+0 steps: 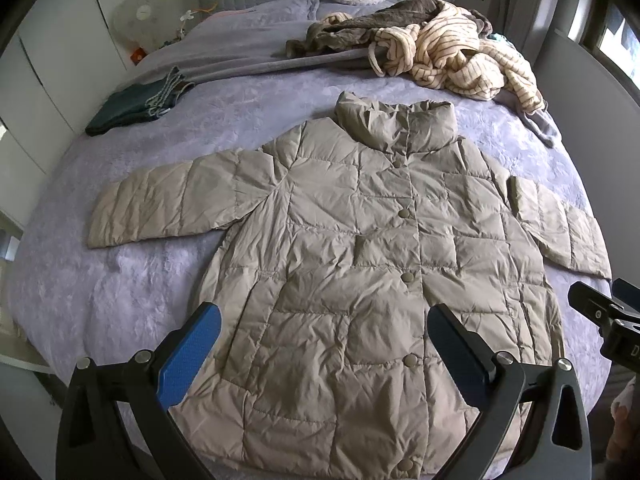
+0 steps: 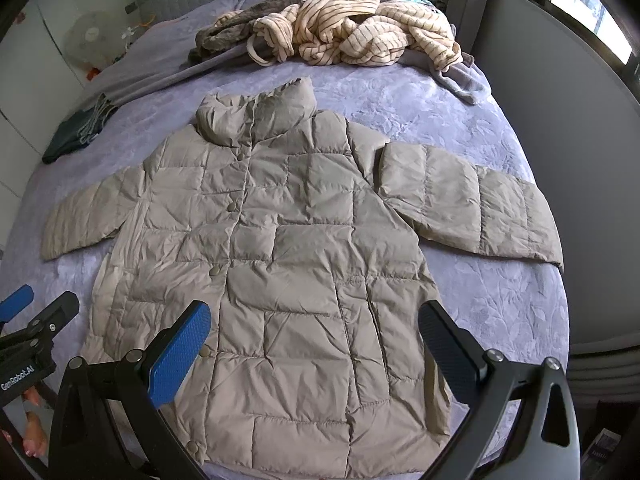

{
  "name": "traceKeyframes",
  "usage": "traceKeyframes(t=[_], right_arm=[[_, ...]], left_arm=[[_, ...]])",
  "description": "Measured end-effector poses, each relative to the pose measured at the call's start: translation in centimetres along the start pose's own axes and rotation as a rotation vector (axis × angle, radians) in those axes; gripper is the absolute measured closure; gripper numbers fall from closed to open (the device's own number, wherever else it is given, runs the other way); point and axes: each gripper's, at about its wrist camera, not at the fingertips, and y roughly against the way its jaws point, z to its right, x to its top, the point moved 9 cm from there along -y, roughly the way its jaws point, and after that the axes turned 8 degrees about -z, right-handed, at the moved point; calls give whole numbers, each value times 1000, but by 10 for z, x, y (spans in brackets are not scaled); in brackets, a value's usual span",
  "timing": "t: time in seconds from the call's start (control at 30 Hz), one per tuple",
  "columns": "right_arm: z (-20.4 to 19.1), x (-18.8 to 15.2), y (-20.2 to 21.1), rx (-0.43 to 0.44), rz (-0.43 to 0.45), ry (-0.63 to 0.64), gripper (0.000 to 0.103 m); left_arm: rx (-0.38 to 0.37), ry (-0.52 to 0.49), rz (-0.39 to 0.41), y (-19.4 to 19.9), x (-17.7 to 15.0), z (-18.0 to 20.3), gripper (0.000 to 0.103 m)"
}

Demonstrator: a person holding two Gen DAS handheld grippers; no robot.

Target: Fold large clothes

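On the lavender bedspread (image 1: 100,288), puffer coat (image 1: 360,264) lies flat, sleeves spread

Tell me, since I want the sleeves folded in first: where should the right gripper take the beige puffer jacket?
Grip the right sleeve's cuff edge, coming from the bed's outer right side. The puffer jacket lies flat, buttoned, sleeves spread, so that free edge lifts easily. The right gripper, fingers open, hovers above the hem.

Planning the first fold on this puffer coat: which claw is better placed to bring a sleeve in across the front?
Probably the right claw: open, over the coat's right half, near that sleeve. The left claw, also open, hangs over the centre buttons.
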Motion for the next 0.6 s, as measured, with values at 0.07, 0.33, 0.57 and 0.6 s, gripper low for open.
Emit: traceKeyframes(t=[0.07, 0.33, 0.57, 0.6], right_arm=[[0, 0, 0, 1, 1, 1, 0], [0, -1, -1, 0, 3, -1, 0], [1, 0, 3, 1, 3, -2, 0], [2, -1, 2, 2, 4, -2, 0]], left_arm=[[0, -1, 1, 1, 0, 0, 0], [1, -2, 1, 1, 0, 2, 0], [1, 0, 0, 2, 0, 3, 0], [1, 1, 1, 2, 0, 3, 0]])
